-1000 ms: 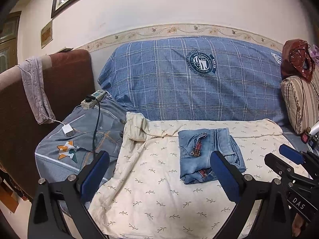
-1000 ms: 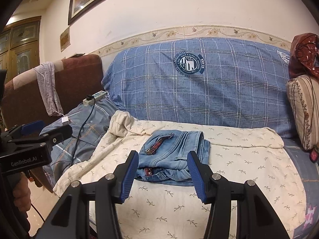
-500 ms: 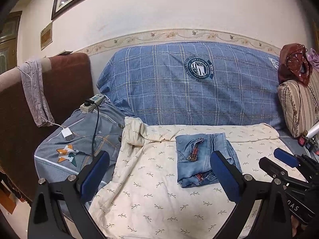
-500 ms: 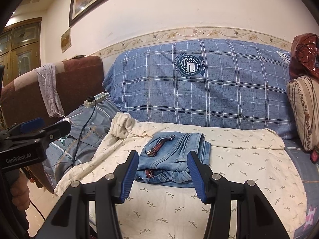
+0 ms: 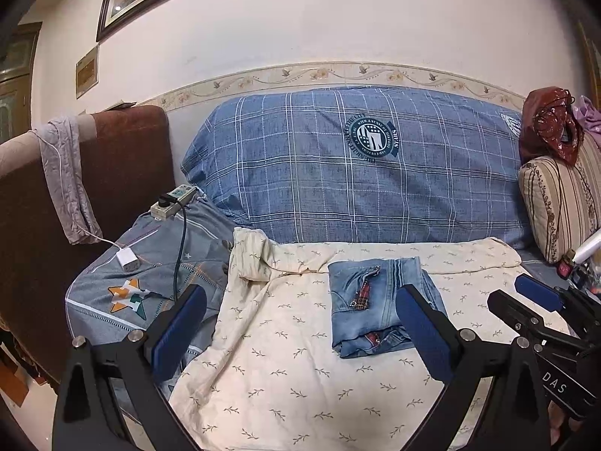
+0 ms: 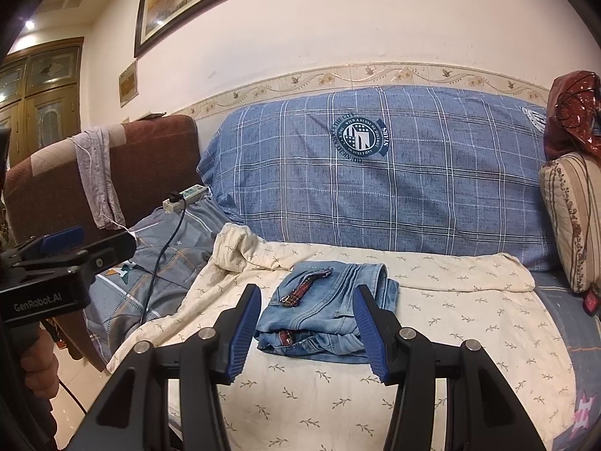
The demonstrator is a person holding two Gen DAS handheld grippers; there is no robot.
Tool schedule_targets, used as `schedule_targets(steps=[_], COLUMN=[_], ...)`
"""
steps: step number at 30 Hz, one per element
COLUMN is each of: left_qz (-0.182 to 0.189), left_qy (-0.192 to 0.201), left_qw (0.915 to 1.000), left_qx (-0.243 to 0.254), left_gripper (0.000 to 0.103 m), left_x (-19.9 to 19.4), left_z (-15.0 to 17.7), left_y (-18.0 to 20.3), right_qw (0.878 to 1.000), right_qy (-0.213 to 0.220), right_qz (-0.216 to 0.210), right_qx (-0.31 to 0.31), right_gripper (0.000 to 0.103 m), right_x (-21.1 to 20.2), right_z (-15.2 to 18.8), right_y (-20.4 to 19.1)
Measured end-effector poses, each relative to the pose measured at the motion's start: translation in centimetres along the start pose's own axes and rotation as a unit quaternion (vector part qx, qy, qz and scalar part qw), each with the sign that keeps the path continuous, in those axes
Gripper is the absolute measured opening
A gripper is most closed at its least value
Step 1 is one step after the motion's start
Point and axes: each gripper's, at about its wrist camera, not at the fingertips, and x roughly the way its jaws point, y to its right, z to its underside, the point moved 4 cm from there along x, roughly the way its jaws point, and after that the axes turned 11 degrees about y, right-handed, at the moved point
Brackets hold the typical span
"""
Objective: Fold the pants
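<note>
Left wrist view: folded pants [image 5: 379, 308] lie at frame centre on cream sheet [image 5: 300, 376]. Left gripper [image 5: 300, 332] and right gripper [image 6: 306, 332] both stand open, empty.

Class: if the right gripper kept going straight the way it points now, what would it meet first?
Most likely the folded jeans on the cream sheet; they lie between the open right gripper fingers' line, though depth is uncertain.

The folded pants [image 6: 323, 308] lie on a sheet [image 6: 432, 338] spread over the sofa seat, before the large back cushion [image 6: 375, 173]. A power strip [image 6: 186, 197] sits to the left, a pillow [image 6: 574, 218] to the right.
</note>
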Motion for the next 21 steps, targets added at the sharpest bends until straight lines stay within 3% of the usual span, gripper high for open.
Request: schedule_targets(steps=[21], left_qz=[0.017], left_qy=[0.017], left_qw=[0.9997], left_qx=[-0.003], left_gripper=[0.101], left_x=[-0.1], left_z=[-1.4], left_y=[-0.3], right_qw=[1.000], right_qy=[0.006], right_qz=[0.007], right_qx=[-0.006], right_gripper=[0.055], right_x=[0.5], right_z=[-0.8], right_y=[-0.3])
